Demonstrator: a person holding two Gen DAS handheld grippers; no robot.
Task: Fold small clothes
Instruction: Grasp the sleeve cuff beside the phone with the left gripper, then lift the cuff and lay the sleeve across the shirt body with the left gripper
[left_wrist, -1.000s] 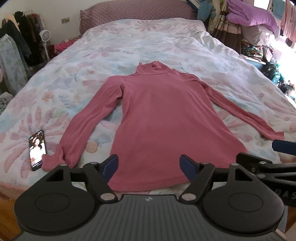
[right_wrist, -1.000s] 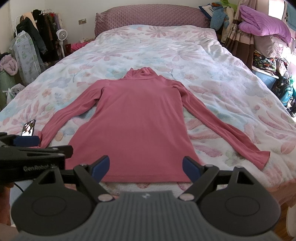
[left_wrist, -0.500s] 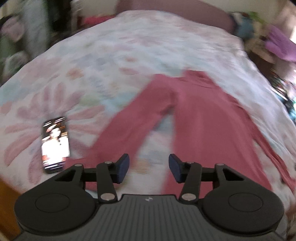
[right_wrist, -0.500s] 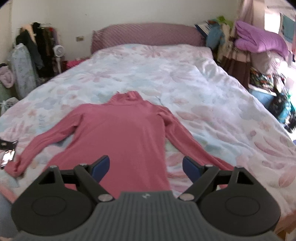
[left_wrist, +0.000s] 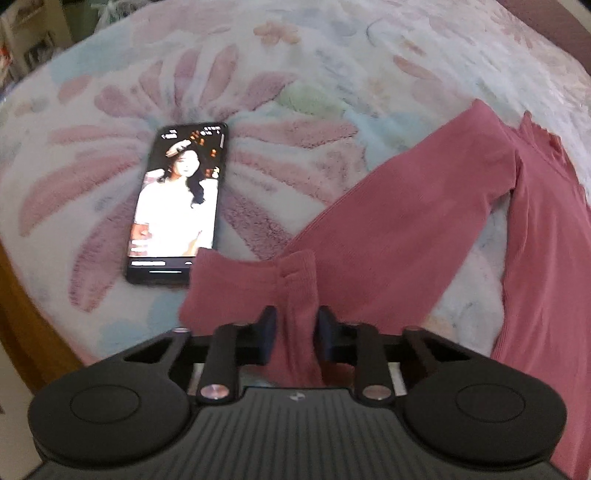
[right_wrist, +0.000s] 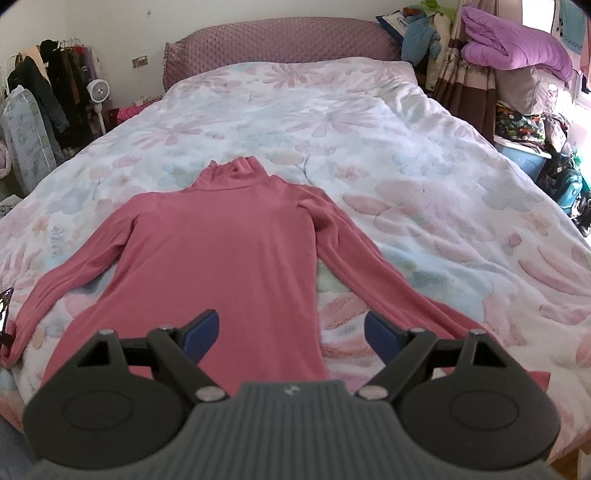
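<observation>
One pink turtleneck (right_wrist: 221, 251), one phone (left_wrist: 177, 206), one bed (right_wrist: 424, 166).

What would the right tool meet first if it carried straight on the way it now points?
Probably the pink top: the right tool, open and empty, aims down at its lower body on the floral blanket. Depth is unclear, but nothing else shows between.

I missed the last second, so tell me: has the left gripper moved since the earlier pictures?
Yes. The left gripper has swung left and down from the hem of the pink long-sleeved turtleneck top to its sleeve cuff, beside the black smartphone; its jaws are closing on the cuff.
</observation>
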